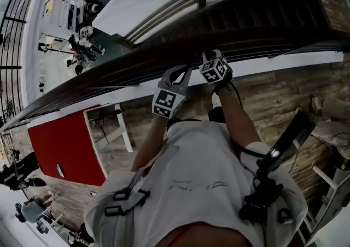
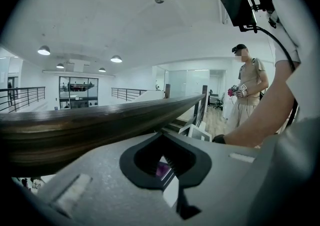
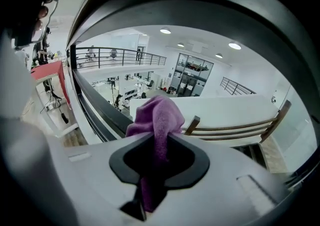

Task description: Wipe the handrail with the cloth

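Clamping cloth, right tool; head view adds handrail beside it.

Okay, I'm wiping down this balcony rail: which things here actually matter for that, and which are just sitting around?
For the job:
- handrail
- purple cloth, pinched in the right claw
- left claw, close by the rail

Just lying about:
- red table
- white stand beside it
- another person standing further along
- equipment on the floor below
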`<action>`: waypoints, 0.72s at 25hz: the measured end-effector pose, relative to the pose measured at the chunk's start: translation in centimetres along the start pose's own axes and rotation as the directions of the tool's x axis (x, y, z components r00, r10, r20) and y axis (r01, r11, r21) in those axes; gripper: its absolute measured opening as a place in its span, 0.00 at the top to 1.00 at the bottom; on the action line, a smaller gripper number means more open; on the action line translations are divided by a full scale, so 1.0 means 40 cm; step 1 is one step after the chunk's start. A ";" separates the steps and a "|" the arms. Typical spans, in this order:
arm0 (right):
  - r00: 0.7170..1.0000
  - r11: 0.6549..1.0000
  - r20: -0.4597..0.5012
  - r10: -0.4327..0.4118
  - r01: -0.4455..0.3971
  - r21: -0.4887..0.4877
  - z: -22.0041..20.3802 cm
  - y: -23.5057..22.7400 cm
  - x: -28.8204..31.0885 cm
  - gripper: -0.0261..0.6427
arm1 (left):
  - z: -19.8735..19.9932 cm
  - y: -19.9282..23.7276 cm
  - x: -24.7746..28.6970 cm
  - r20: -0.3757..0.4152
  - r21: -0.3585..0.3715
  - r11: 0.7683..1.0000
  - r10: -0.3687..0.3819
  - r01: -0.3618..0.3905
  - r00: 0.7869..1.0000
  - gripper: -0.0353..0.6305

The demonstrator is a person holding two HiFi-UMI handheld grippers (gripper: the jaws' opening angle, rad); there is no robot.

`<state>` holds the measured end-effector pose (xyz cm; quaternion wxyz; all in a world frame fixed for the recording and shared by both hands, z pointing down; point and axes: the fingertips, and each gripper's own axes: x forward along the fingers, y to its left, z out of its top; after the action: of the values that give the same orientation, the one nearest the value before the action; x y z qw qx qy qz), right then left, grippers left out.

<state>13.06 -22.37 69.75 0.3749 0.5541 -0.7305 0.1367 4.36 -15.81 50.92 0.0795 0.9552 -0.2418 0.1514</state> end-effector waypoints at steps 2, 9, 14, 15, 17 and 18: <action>1.000 1.000 0.001 -0.022 0.022 0.012 -0.015 -0.030 -0.006 0.87 | -0.001 -0.012 0.017 -0.004 0.000 1.000 -0.012 0.012 1.000 0.95; 0.996 0.995 -0.010 -0.086 0.086 0.050 -0.077 -0.167 -0.026 0.87 | 0.011 -0.065 0.114 -0.009 0.009 0.998 -0.065 0.065 0.998 0.95; 0.993 0.989 -0.011 -0.121 0.121 0.081 -0.119 -0.246 -0.046 0.87 | 0.021 -0.120 0.180 -0.003 0.017 0.993 -0.118 0.119 0.993 0.95; 0.992 0.988 -0.009 -0.127 0.128 0.085 -0.125 -0.258 -0.050 0.87 | 0.021 -0.132 0.192 -0.006 0.020 0.991 -0.128 0.129 0.992 0.95; 0.990 0.985 -0.006 -0.142 0.142 0.095 -0.139 -0.280 -0.059 0.87 | 0.021 -0.159 0.217 -0.011 0.025 0.988 -0.150 0.150 0.989 0.95; 0.989 0.984 -0.005 -0.150 0.149 0.099 -0.145 -0.292 -0.063 0.87 | 0.023 -0.172 0.229 -0.008 0.024 0.987 -0.162 0.162 0.987 0.95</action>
<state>26.29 -21.08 69.43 0.3554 0.6255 -0.6796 0.1436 15.59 -14.04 52.50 0.0804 0.9721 -0.1613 0.1503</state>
